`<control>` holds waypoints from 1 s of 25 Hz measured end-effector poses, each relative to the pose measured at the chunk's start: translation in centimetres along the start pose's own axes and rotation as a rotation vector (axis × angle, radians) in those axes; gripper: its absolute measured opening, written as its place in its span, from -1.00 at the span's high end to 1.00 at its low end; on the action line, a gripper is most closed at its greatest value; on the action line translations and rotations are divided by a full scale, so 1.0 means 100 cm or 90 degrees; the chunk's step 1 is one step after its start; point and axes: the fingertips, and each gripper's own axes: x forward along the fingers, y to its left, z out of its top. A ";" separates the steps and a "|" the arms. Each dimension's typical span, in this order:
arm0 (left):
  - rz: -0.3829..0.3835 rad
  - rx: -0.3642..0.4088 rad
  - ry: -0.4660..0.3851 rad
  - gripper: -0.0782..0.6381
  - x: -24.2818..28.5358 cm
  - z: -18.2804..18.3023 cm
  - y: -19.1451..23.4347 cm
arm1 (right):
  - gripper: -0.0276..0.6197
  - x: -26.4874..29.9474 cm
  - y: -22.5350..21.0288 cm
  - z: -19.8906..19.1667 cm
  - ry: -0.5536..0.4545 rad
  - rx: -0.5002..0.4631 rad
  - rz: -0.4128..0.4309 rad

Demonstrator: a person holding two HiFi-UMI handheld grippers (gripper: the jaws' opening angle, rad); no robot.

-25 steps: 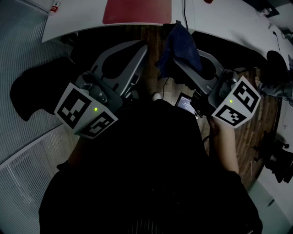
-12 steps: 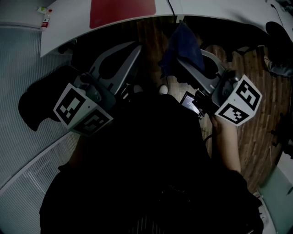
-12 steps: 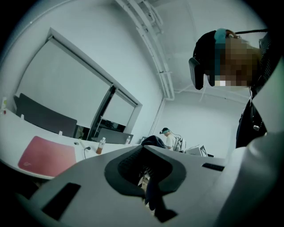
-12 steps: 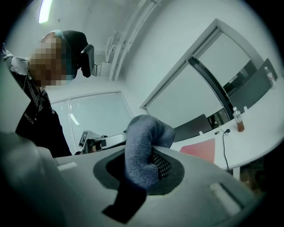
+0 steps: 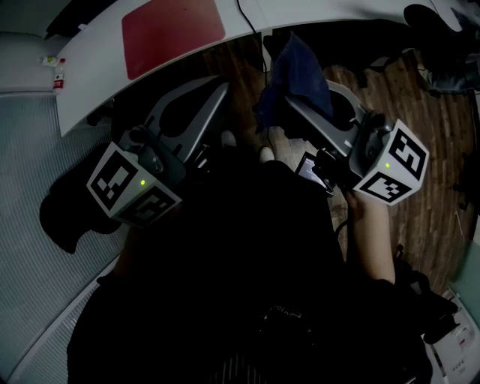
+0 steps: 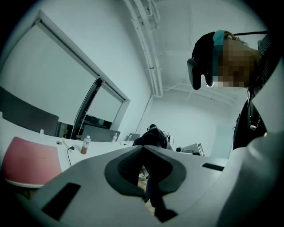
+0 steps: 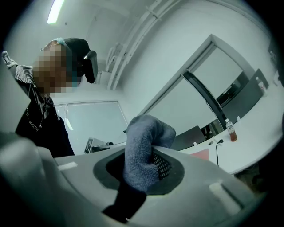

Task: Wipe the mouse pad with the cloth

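The red mouse pad [image 5: 172,28] lies on the white table [image 5: 97,67] at the top of the head view, ahead of both grippers. It shows pink in the left gripper view [image 6: 29,162] and as a small patch in the right gripper view [image 7: 200,154]. A dark blue cloth [image 5: 294,67] hangs bunched from my right gripper [image 5: 285,96], which is shut on it; grey-blue folds of the cloth [image 7: 144,150] stick up between the jaws. My left gripper [image 5: 223,85] is held beside it below the table edge, shut and holding nothing [image 6: 143,153].
A black cable [image 5: 247,19] runs over the table edge right of the pad. A small bottle [image 6: 84,145] stands farther along the table. Wood floor [image 5: 420,112] lies to the right, grey carpet [image 5: 37,150] to the left. A small lit screen [image 5: 307,166] sits by the right gripper.
The table and mouse pad have slid left and down in the head view, showing more of the pad. Both grippers keep their places, the cloth still held in the right one.
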 end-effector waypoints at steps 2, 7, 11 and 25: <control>-0.021 -0.003 -0.005 0.76 0.003 0.008 0.009 | 0.67 0.005 -0.003 0.005 -0.008 -0.006 -0.021; -0.052 0.018 -0.011 0.76 0.006 0.022 0.013 | 0.67 0.004 0.004 0.017 -0.012 -0.037 -0.066; -0.073 0.025 -0.007 0.76 0.001 0.029 0.029 | 0.67 0.023 0.002 0.020 0.014 -0.062 -0.094; -0.055 0.046 -0.018 0.76 -0.066 0.062 0.175 | 0.67 0.191 -0.038 0.006 0.072 -0.049 -0.106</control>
